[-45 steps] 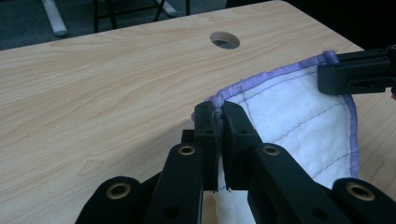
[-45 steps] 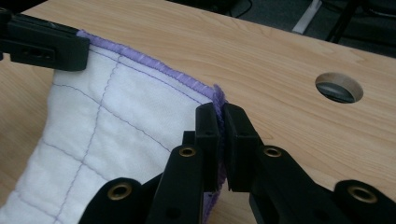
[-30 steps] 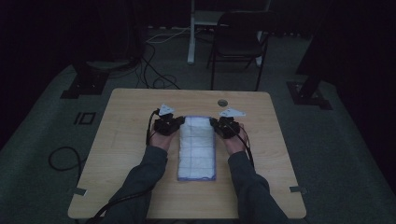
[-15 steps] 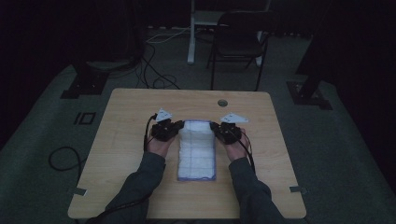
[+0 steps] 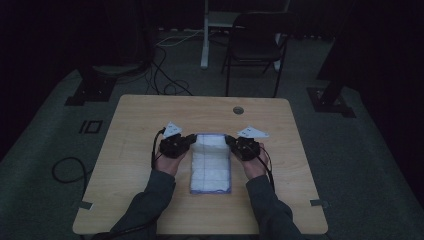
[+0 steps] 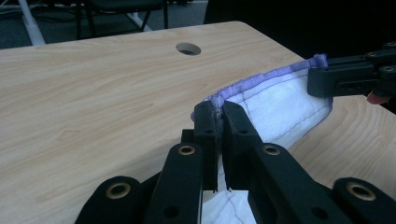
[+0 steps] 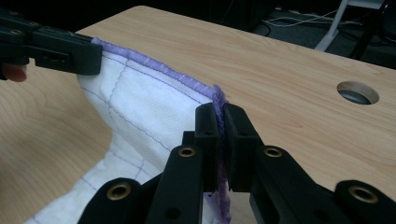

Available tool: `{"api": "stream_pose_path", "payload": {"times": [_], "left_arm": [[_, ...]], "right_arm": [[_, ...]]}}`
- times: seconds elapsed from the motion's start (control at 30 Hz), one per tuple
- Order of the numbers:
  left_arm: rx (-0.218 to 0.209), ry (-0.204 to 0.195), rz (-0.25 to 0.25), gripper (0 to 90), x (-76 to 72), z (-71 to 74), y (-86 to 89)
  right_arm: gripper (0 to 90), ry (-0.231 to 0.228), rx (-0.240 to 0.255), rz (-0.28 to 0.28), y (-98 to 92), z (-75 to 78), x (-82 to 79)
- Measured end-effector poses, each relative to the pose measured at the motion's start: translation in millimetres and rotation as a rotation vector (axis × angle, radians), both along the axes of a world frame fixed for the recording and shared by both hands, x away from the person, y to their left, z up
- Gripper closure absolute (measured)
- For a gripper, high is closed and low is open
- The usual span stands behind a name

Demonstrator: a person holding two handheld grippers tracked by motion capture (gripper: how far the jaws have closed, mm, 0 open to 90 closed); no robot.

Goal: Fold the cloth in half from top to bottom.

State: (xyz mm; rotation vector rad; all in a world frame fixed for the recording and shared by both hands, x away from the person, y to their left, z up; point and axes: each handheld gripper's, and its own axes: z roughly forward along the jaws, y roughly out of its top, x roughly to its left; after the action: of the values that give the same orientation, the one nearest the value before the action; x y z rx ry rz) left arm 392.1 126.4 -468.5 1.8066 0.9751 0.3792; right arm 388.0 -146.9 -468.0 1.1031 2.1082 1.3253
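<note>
Both hands have drawn back toward six o'clock; the left hand-held gripper (image 6: 217,122) and right hand-held gripper (image 7: 219,122) clamp the quilted white cloth's (image 5: 211,165) purple-edged far corners, lifted off mid-counter (image 5: 135,145), its underside hidden.

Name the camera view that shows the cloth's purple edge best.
The right gripper view: the purple edge runs close and sharp between both grippers. The left gripper view shows a shorter stretch; the high view shows it small and dim around the whole cloth.
</note>
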Motion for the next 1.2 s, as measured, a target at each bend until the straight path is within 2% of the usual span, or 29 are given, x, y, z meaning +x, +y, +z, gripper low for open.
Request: {"api": "stream_pose_path", "payload": {"times": [0.87, 1.2], "left_arm": [[-0.027, -0.007, -0.025, 86.1, -27.7, -4.3, 3.3], [-0.041, 0.001, -0.029, 86.2, -36.1, -7.9, 6.5]], "right_arm": [[86.0, 0.004, 0.023, 0.013, -3.1, -7.6, -22.8], [85.8, -0.013, 0.013, 0.018, -1.2, -7.8, -29.9]]}}
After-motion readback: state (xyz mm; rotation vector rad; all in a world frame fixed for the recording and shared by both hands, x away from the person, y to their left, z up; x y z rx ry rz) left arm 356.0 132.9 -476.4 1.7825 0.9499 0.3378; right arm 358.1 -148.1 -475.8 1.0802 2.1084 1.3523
